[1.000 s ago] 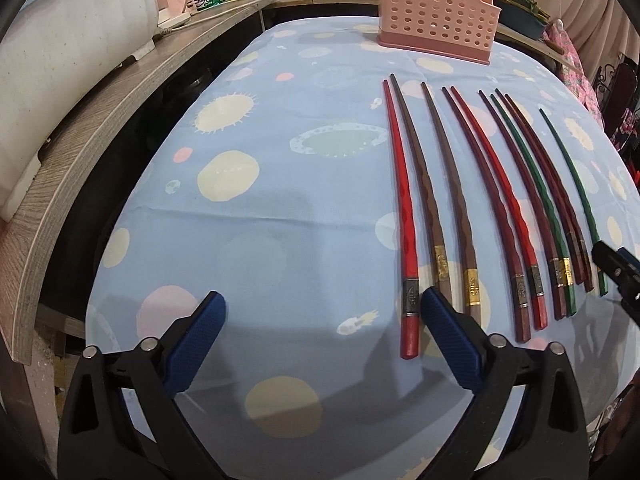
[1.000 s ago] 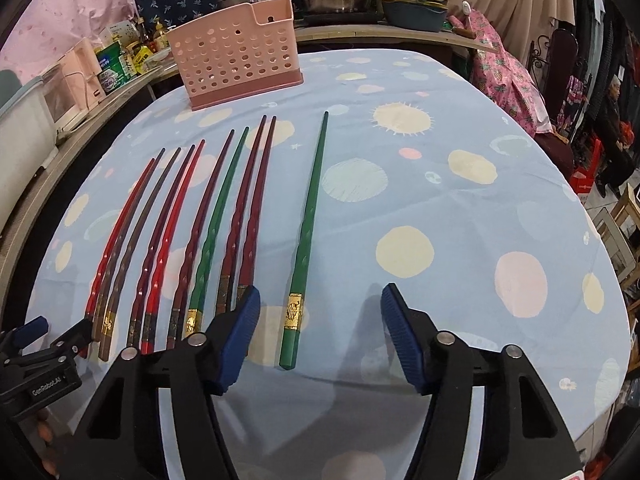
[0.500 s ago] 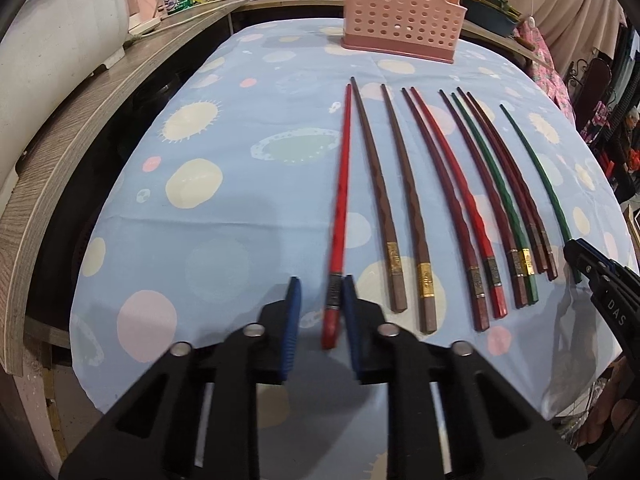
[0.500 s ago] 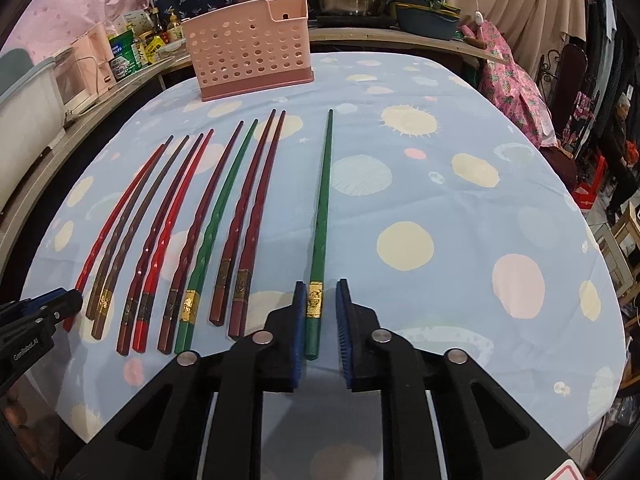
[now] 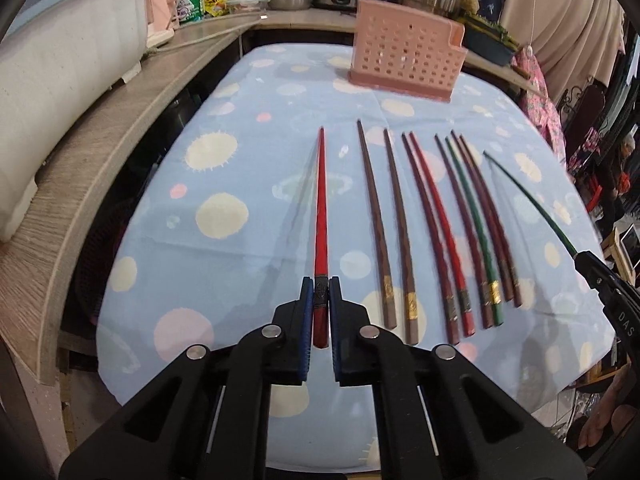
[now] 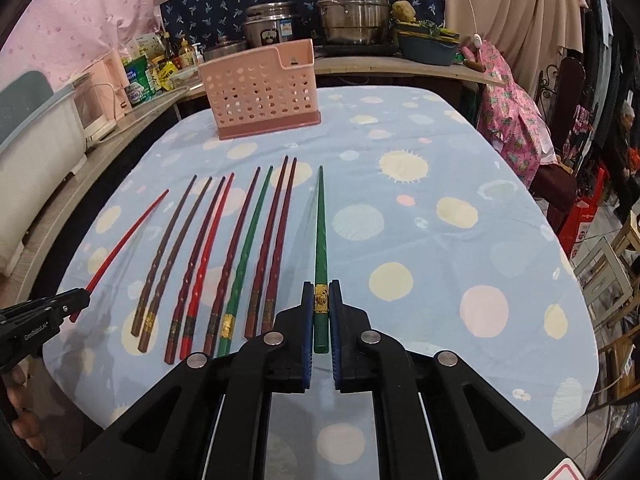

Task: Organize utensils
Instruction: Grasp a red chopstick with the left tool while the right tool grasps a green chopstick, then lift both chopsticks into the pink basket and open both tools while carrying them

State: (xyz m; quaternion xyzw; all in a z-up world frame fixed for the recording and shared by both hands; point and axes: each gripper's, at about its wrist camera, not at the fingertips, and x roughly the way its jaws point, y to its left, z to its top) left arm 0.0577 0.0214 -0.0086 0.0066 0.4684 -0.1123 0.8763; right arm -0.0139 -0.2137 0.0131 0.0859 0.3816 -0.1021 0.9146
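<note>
Clamping items, left side: left gripper [image 5: 321,292] with its blue pads [image 5: 307,300] pressed against the thick end of a red chopstick [image 5: 320,208], which points away over the cloth and casts a shadow to its left, so it appears raised off the surface.

Right side: right gripper [image 6: 321,300] closed on the gold-banded end of a green chopstick [image 6: 319,224], likewise pointing forward with a faint shadow beside it. The left wrist view shows this same stick as a thin green arc at the far right, held clear of the row.

Row on table: eight chopsticks [image 5: 440,232] lying side by side between the two held ones, thick ends toward the cameras. From left in the left wrist view: two brown, one dark red, one bright red, one dark red, one green, two dark red. Metallic bands near the thick ends.

Holder: pink perforated utensil basket [image 6: 260,92] standing upright at the far edge of the table, well apart from the row.

Surface: light blue tablecloth [image 6: 440,168] with pale yellow, pink and white dots.

Background: wooden counter [image 5: 92,152] to the left; steel pots [image 6: 352,8] behind the basket.
</note>
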